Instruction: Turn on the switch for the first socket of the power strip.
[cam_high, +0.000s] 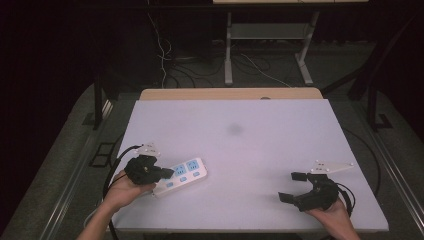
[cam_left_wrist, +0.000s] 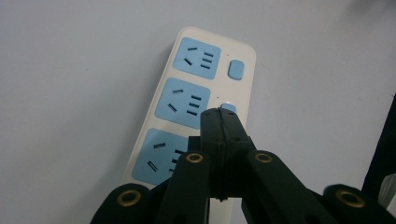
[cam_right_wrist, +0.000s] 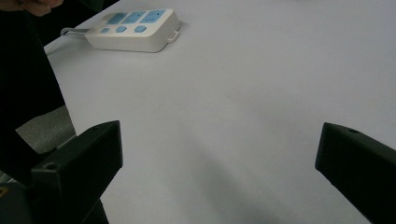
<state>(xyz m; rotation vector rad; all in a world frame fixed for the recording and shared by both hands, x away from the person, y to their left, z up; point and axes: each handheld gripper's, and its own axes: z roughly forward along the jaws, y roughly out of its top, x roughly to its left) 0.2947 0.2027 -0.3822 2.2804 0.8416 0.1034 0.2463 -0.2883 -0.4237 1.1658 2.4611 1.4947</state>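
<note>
A white power strip (cam_high: 182, 174) with three blue sockets and blue switches lies at the table's front left; it also appears close up (cam_left_wrist: 187, 102) and far off (cam_right_wrist: 133, 30). My left gripper (cam_high: 167, 173) hovers right over the strip, jaws pressed together with nothing between them, tips (cam_left_wrist: 222, 116) near the middle switch. My right gripper (cam_high: 292, 186) rests at the front right, jaws wide apart (cam_right_wrist: 219, 154) over bare table, holding nothing.
The white table top (cam_high: 240, 135) has a faint dark smudge (cam_high: 234, 129) near its middle. A wooden edge (cam_high: 230, 94) runs along the far side. Cables and desk legs stand on the floor beyond. The strip's cord (cam_right_wrist: 70, 32) trails off the near edge.
</note>
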